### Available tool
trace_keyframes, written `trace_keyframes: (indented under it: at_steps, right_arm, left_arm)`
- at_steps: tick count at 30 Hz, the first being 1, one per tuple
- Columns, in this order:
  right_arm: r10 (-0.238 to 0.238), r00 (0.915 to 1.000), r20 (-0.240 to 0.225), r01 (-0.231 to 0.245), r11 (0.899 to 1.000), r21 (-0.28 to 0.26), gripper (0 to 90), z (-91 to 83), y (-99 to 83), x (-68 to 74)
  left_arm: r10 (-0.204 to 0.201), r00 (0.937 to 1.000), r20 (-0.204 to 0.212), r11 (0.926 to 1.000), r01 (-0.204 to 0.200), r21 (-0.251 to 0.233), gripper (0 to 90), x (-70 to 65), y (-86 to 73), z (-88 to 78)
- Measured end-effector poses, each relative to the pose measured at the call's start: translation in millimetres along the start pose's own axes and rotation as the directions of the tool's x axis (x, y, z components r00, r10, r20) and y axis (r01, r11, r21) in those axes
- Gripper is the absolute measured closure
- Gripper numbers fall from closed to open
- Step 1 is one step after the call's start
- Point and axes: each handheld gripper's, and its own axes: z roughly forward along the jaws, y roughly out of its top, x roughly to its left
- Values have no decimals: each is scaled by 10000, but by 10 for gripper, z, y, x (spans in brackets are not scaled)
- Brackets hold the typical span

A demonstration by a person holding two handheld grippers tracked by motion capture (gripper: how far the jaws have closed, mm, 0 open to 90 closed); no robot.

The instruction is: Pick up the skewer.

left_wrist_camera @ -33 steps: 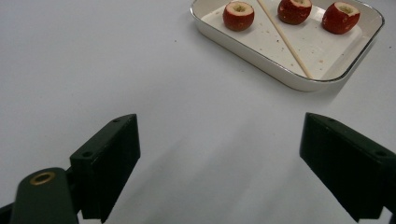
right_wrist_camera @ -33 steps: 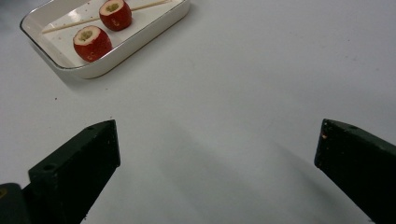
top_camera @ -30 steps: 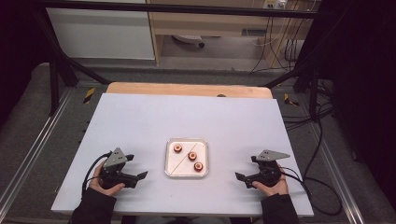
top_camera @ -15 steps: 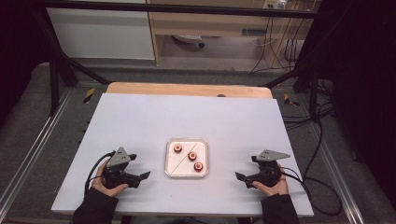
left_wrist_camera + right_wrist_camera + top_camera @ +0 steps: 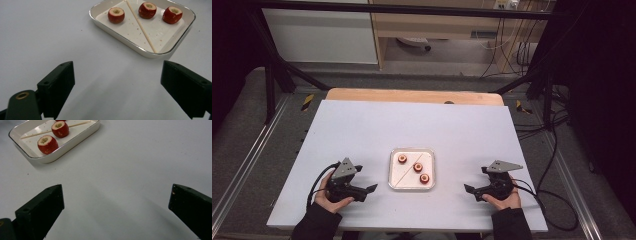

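**Both grippers idle beside tray; skewering not begun**

Bench [image 5: 362,130]: pale grey-white top, wooden edge showing at the far side. Largest item on it is a shallow white rectangular tray with a metallic rim [image 5: 392,170], sitting near the front edge, between the two grippers.

Left gripper [image 5: 368,188]: rests on the bench to the left of the tray, held in the person's left hand [image 5: 329,197], jaws spread wide with nothing between them. It points toward the tray, close to it but apart.

Right gripper [image 5: 468,189]: rests to the right of the tray, somewhat farther off, held in the right hand [image 5: 504,200]. Jaws likewise wide apart and empty.

Tray contents: one thin pale wooden skewer [image 5: 140,25] lying diagonally across the tray floor. Three small red cored fruit pieces [image 5: 147,10], each with a hollow pale centre, lie loose: two on one side of the skewer, one on the other. None touches the skewer, as far as I can tell. Fine crumbs speckle the floor.

Judgement: the work looks like threading fruit onto the skewer. Nothing is picked up, nothing threaded. All steps remain: grasp skewer, grasp fruit, thread three.
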Motion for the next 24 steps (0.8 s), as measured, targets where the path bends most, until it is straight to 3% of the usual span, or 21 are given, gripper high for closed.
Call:
trace_keyframes:
  at_steps: [14,24]
  right_arm:
    - [12,10000,9,-12,10000,48,6,5,-3,8]
    - [40,10000,34,-40,10000,41,6,5,-3,11]
  left_arm:
    - [317,9995,-75,9994,-316,164,119,-199,190,93]
    - [361,9986,-382,9973,-336,650,132,-308,369,220]
